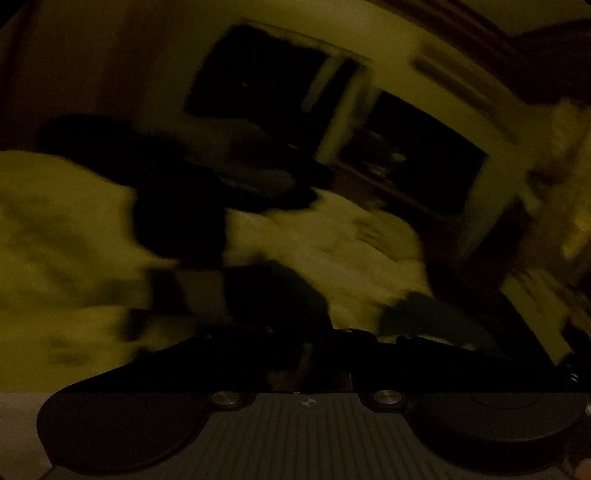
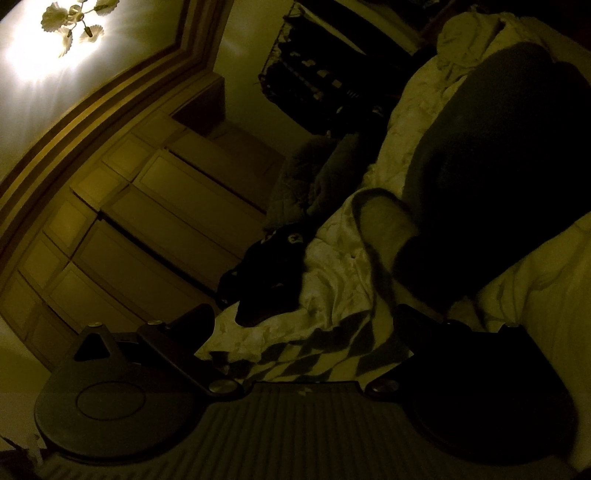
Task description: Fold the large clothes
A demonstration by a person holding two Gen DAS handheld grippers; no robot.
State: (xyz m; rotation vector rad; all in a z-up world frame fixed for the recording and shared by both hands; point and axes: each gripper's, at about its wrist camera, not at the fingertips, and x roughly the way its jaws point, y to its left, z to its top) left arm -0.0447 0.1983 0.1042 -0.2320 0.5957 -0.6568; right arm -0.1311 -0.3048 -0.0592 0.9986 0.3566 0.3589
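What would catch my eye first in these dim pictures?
Probably the glowing ceiling lamp in the top left corner of the right view. Next, the big dark garment sprawled over the pale bedding on the right, and the pale wardrobe doors along the left.

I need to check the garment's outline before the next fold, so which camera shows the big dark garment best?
The right wrist view. There the dark garment is sharp, spread over the pale bedding, with its pale-lined opening visible. The left wrist view is motion-blurred: it shows only dark cloth as smeared patches, outline unreadable.
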